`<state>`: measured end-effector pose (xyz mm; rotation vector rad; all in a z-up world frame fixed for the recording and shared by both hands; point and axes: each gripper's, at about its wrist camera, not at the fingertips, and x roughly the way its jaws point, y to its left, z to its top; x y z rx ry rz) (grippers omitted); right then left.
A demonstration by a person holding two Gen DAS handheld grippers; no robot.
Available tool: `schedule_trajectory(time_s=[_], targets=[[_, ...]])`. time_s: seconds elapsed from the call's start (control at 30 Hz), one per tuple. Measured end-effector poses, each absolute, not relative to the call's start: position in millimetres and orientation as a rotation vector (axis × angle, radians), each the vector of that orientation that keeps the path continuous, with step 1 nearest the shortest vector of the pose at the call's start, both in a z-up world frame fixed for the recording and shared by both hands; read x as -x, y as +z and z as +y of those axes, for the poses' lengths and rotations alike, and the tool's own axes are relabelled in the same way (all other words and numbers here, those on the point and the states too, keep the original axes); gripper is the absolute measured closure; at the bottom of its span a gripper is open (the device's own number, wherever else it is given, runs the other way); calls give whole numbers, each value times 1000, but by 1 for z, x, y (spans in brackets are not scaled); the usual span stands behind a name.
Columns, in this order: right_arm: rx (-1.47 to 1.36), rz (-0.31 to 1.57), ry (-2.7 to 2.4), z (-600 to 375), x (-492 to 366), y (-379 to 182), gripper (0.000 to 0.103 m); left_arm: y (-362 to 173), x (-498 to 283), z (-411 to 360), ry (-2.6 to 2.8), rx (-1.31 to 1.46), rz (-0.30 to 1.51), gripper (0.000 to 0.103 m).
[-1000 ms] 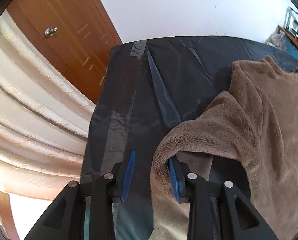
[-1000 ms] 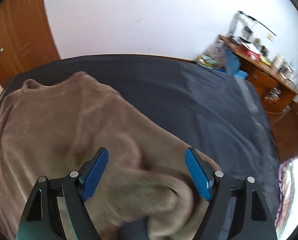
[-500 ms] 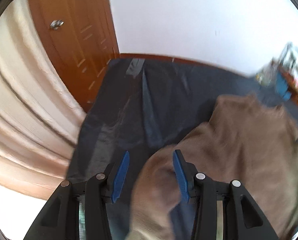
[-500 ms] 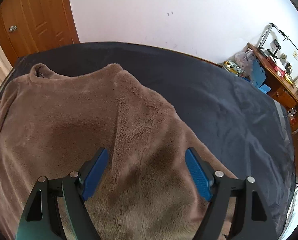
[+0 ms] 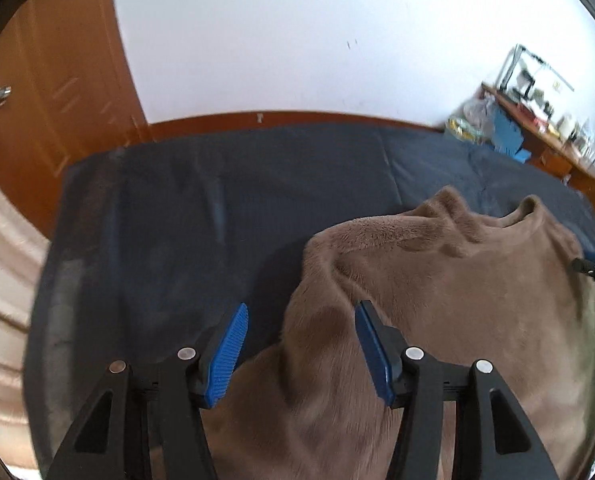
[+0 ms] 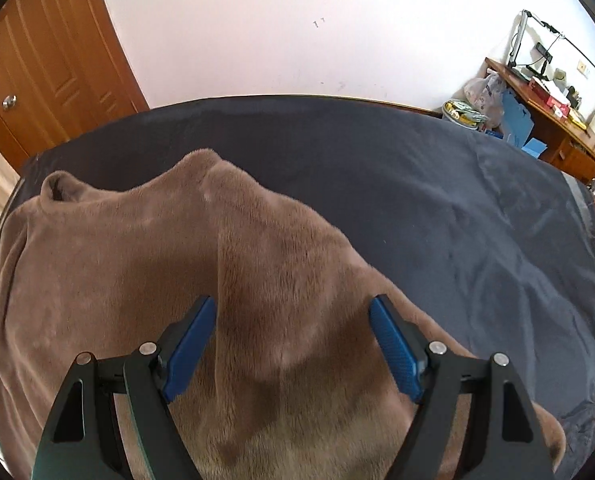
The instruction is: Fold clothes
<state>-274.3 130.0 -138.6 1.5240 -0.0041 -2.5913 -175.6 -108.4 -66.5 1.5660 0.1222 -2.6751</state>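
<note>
Across the lower half of both frames lies the brown fleece top (image 6: 145,280) on the dark sheet (image 6: 437,200). Left gripper (image 5: 301,344) has just been opening, its fingers apart around a fold (unpinched); right gripper (image 6: 293,344) stands wide. Best smooth both folded sides flat before regripping. Earlier the left side hung rumpled; now it lies folded inward.

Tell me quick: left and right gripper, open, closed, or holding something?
Left gripper: open, just been opening; brown fleece garment lies between the fingers, unpinched.
Right gripper: open wide over the same garment, holding nothing.
</note>
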Motion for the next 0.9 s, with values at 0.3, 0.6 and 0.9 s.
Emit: schedule_trajectory(time_s=[0.3,0.6,0.9], targets=[[-1558,19,-2598,132,287,-157,61,-102,220,-93,-2570,-1595,57,45],[-1563,144,-2742,122,315,-159,83,-102,252,-65,-2543,-1471,-128,45],[-1599,113,-2722,128,315,-153,58,-89,229,-81,-2511,-1511,36,37]])
